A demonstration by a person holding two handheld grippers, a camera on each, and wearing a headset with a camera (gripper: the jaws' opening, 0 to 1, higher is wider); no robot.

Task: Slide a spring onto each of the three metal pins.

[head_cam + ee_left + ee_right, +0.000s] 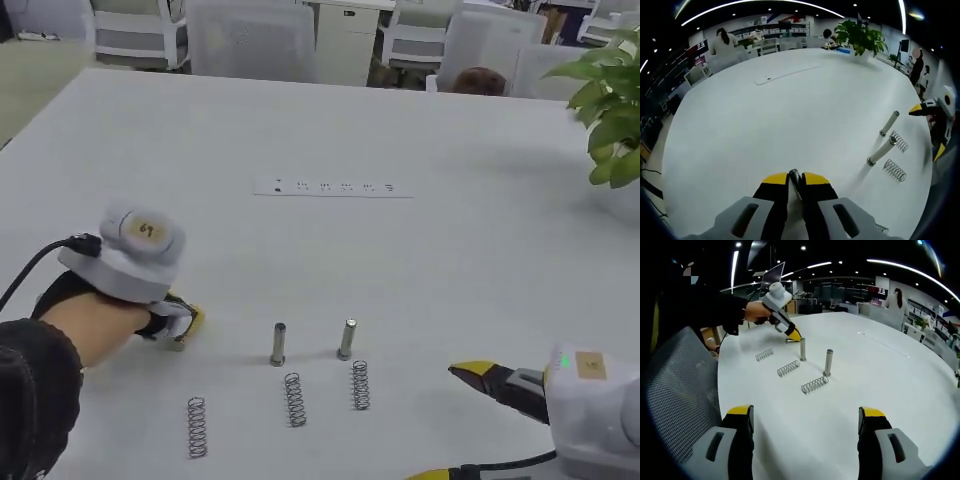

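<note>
Two metal pins (278,343) (347,339) stand upright on the white table (420,260). In front of them lie three springs (197,427) (294,399) (360,385). My left gripper (185,322) is down at the table left of the pins, shut on a third metal pin (795,179) that shows between its yellow tips. My right gripper (435,425) hovers open at the lower right, nothing between its fingers (740,414). From the right gripper view the pins (802,349) (828,362) and springs (815,385) lie straight ahead, the left gripper (792,333) beyond them.
A white power strip (333,188) lies flat in the middle of the table. A potted plant (612,105) stands at the far right edge. Mesh chairs (250,38) line the far side, and one chair (680,390) sits close to the near edge.
</note>
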